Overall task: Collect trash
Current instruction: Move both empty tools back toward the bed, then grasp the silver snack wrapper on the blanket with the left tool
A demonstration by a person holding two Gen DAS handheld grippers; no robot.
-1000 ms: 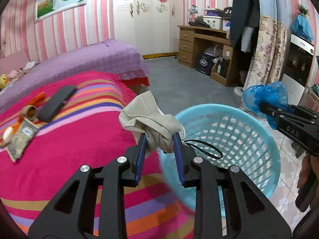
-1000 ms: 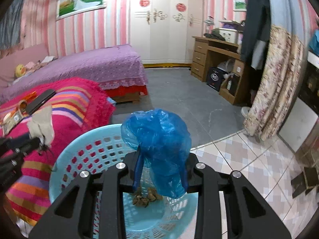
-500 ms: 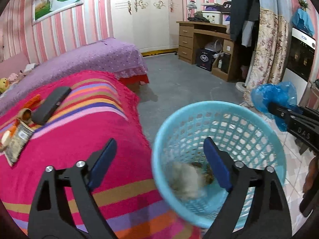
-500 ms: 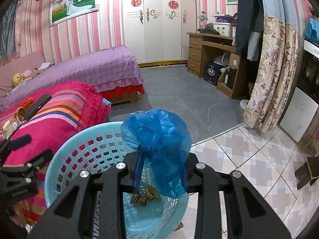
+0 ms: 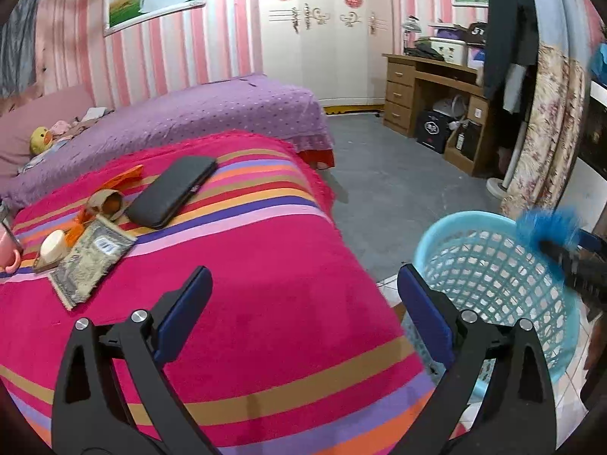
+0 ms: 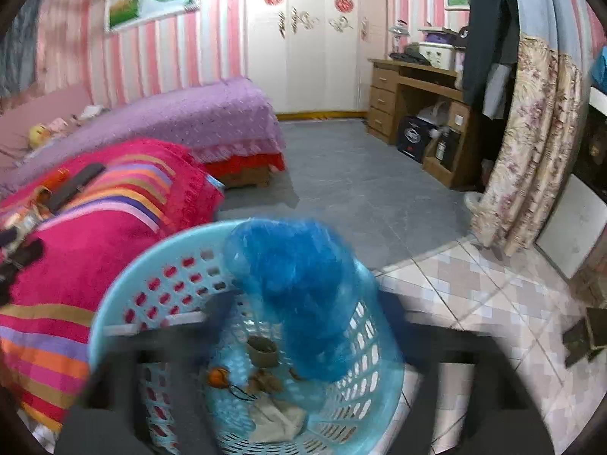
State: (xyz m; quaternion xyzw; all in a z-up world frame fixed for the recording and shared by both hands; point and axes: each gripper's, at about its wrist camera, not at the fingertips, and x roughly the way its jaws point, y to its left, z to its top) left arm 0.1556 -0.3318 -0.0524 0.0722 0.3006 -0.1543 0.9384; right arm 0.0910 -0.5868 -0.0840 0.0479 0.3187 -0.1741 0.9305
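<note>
My left gripper (image 5: 303,314) is open and empty above the pink striped blanket (image 5: 235,265). A light blue basket (image 5: 493,284) stands on the floor to its right; it also shows in the right wrist view (image 6: 129,284). My right gripper (image 6: 303,303) is motion-blurred over the basket with a blue plastic bag (image 6: 299,288) between its fingers. The beige mask (image 6: 277,417) lies in the basket with other scraps. On the blanket lie a snack wrapper (image 5: 91,261), a cardboard tube (image 5: 106,203) and orange scraps (image 5: 127,176).
A black phone-like case (image 5: 172,191) lies on the blanket by the trash. A pink mug (image 5: 9,254) is at the left edge. A purple bed (image 5: 189,113) is behind. A wooden desk (image 5: 428,87) and flowered curtain (image 5: 542,132) stand to the right.
My left gripper opened and dropped the beige mask into the basket, then swung left over the blanket. My right gripper moved with the blue bag over the basket.
</note>
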